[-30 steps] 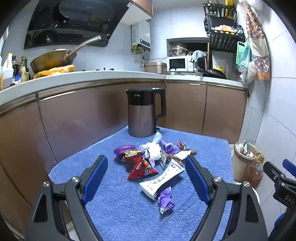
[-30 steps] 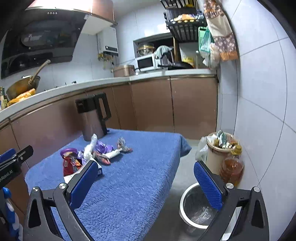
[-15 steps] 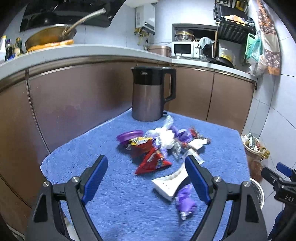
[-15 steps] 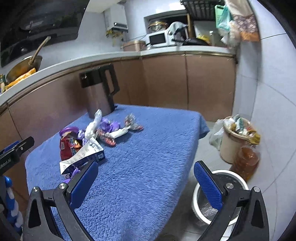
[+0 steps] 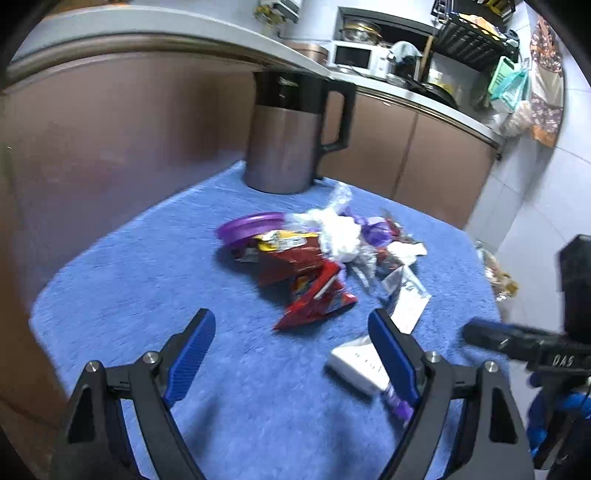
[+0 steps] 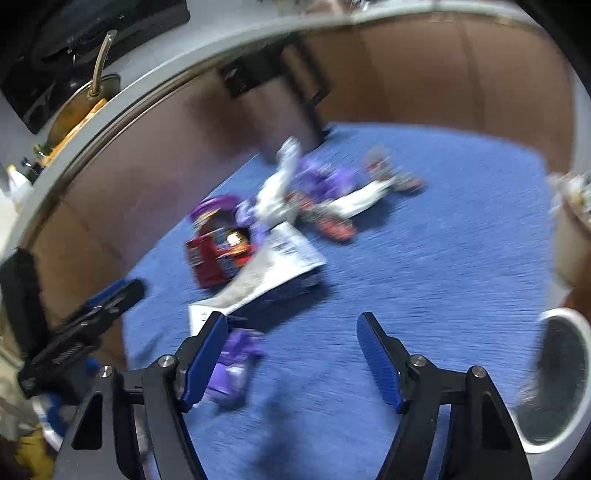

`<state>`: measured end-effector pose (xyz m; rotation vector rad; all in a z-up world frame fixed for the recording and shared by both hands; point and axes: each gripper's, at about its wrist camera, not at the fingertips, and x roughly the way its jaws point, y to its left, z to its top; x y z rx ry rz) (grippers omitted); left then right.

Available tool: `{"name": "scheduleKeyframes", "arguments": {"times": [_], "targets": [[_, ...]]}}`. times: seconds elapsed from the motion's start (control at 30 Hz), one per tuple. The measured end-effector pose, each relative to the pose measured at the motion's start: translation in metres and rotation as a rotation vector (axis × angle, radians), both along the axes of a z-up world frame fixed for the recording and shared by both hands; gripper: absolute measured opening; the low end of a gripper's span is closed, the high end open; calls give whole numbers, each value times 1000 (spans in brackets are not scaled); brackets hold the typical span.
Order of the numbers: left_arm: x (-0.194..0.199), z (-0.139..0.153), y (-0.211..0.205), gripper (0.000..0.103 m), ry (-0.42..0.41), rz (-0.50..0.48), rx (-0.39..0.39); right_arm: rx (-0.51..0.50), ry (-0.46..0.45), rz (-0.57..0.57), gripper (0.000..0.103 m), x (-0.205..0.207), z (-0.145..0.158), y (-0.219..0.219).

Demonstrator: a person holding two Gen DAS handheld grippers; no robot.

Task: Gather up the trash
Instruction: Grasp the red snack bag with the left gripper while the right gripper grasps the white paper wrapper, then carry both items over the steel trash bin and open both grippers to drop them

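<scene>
Right gripper near empty bin

A steel kettle stands on the blue cloth below the counter.

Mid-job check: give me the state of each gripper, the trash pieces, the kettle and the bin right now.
left gripper: open, empty, above the cloth.
right gripper: open, empty.
red snack bag: crumpled, lying flat.
white carton: flattened, on the cloth.
purple wrapper: crumpled, beside the right gripper's left finger.
purple lid: lying in the pile.
kettle: upright.
bin: open, on the floor.
</scene>
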<state>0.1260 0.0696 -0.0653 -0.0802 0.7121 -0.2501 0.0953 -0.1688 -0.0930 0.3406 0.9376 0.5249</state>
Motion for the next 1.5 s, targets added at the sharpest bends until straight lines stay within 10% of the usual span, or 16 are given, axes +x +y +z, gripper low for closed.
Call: {"name": "scheduleKeyframes", "arguments": {"times": [0.5,0.8,0.97,1.5], "targets": [[76,-41,-24,47,131,-154,-7,191,240,12,72,66,-33,21],[75,-45,-28,13,137,-191,-36,152,269,-15,49,76,-31,27],[59,-31,-27,9,102,-190,-36,183,233,15,33,67,-20,33],[-3,48,-47,9,-37,-195,-1,395,-37,-14,33,12,54,-35]]}}
